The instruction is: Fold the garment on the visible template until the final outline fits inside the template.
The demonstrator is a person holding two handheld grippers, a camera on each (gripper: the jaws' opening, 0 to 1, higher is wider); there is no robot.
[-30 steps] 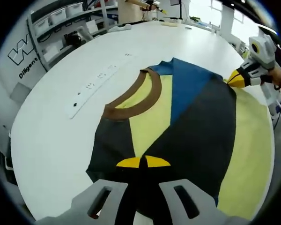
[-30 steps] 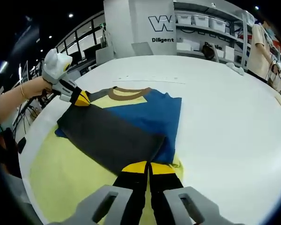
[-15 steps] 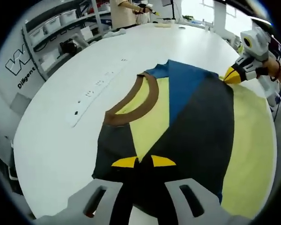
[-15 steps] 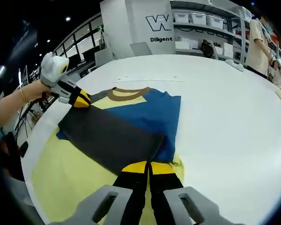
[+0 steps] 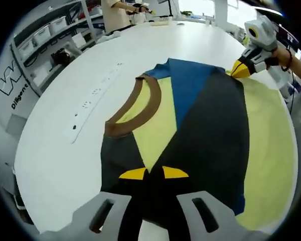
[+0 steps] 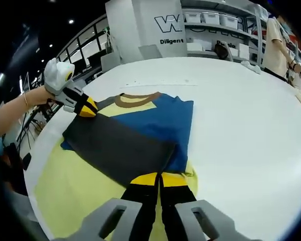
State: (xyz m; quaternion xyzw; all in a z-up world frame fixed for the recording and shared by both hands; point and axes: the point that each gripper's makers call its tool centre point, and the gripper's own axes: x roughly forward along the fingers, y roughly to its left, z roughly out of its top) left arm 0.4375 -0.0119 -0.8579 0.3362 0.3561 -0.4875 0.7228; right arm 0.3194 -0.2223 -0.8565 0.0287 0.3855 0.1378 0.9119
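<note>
The garment (image 5: 190,125) lies partly folded on the white table, with blue, dark grey and pale yellow panels and a brown collar (image 5: 140,108). A dark grey flap (image 6: 118,148) is folded across it. Under it lies the pale yellow template (image 5: 271,150), which reaches past the garment on one side (image 6: 75,186). My left gripper (image 5: 153,172) is shut on the dark grey fabric at the near edge. My right gripper (image 6: 159,178) is shut on the opposite corner of that flap. Each gripper appears in the other's view: the right gripper (image 5: 238,69) and the left gripper (image 6: 90,108), both hand-held.
A long white strip (image 5: 95,93) lies on the table beyond the collar. The round table's edge (image 5: 25,165) runs close by. Shelves with bins (image 6: 215,22) and a standing person (image 6: 276,45) are behind the table.
Both views have shifted a little with the hands. The garment's fold and both grips look the same as before.
</note>
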